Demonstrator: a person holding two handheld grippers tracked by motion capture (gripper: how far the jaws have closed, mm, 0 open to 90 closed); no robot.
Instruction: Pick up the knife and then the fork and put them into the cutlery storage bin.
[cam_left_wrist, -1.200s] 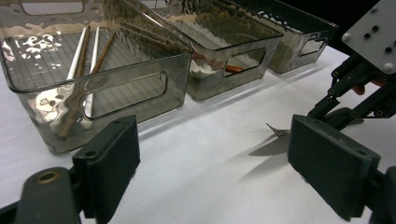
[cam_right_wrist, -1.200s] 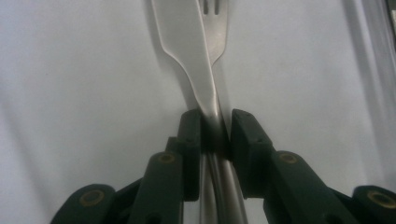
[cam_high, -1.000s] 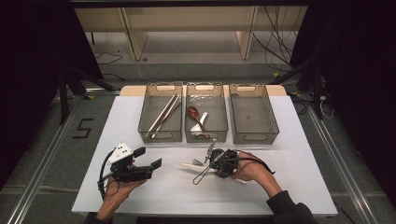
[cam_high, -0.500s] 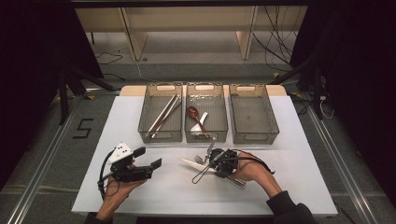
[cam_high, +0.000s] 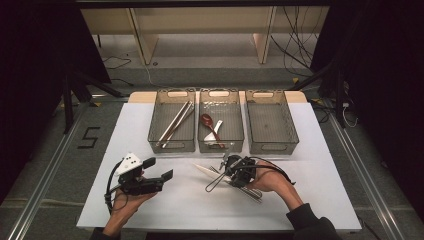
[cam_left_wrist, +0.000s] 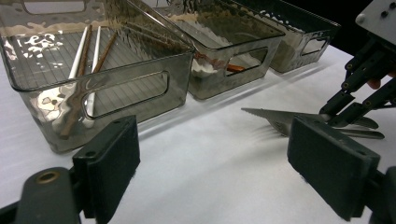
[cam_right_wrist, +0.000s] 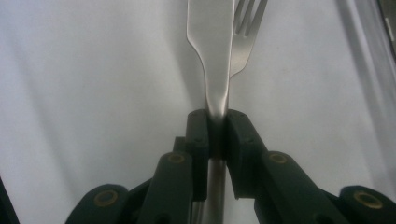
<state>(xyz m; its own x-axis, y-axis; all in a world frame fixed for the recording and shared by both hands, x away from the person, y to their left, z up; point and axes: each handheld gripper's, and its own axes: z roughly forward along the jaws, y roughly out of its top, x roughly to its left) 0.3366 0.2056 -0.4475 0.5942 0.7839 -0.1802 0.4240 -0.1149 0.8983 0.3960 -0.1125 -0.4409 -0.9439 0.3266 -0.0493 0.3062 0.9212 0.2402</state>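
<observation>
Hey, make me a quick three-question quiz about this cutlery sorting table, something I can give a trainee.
1. True or false: the right gripper is shut on the knife.
2. Which bin holds the chopsticks? A: the left bin; B: the middle bin; C: the right bin.
3. In a word, how do the jaws of the left gripper stand?

Key
1. True; its pads clamp the knife's handle, with a fork lying just beside it.
2. A; the middle bin holds spoons, and the right bin holds nothing.
3. Open, with nothing between them, above the white table.
</observation>
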